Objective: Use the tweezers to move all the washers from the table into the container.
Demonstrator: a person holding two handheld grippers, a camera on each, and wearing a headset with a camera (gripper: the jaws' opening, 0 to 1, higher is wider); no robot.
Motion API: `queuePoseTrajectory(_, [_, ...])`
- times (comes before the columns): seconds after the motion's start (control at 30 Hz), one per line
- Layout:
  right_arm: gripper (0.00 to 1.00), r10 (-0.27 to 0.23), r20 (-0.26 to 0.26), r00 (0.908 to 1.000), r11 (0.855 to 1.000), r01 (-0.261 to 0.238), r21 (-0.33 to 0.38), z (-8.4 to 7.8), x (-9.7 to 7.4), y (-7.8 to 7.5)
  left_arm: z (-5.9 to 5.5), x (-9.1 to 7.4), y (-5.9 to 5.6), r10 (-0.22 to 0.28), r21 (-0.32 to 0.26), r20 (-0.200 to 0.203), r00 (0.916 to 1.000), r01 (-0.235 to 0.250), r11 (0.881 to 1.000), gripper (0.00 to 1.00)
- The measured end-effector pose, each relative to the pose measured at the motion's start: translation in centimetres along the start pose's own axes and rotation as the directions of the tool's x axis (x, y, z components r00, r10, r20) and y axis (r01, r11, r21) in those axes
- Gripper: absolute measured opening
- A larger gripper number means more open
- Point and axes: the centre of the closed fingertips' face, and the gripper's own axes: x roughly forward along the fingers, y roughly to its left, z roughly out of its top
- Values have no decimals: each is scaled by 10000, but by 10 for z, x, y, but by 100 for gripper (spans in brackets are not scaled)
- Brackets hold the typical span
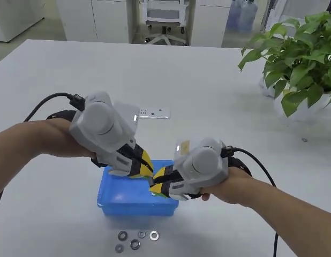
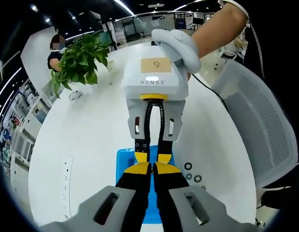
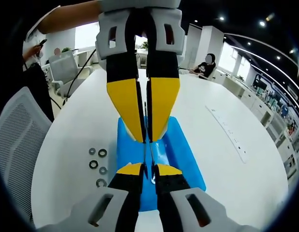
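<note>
Several metal washers (image 1: 135, 244) lie on the white table just in front of the blue container (image 1: 136, 206); the right gripper view has these washers (image 3: 93, 164) left of the container (image 3: 183, 159). Both grippers meet tip to tip over the container. My left gripper (image 1: 147, 167) comes in from the left, my right gripper (image 1: 157, 184) from the right. A thin metal sliver, the tweezers (image 3: 148, 157), runs edge-on between both pairs of yellow-tipped jaws, which are shut on it. In the left gripper view the right gripper (image 2: 153, 157) faces my left gripper (image 2: 153, 168).
A potted plant (image 1: 305, 59) stands at the table's far right. A flat white power strip (image 1: 155, 113) lies behind the grippers. An office chair (image 1: 164, 16) is beyond the far edge, and a mesh chair (image 2: 265, 130) is close behind me.
</note>
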Motion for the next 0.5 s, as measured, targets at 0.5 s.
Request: queuePoseTrajectory(0.5, [11,-270,399,9988,9992,282,-286,22,-16,15,15,-23,-18,182,194,-27,9998,-182,9996,6])
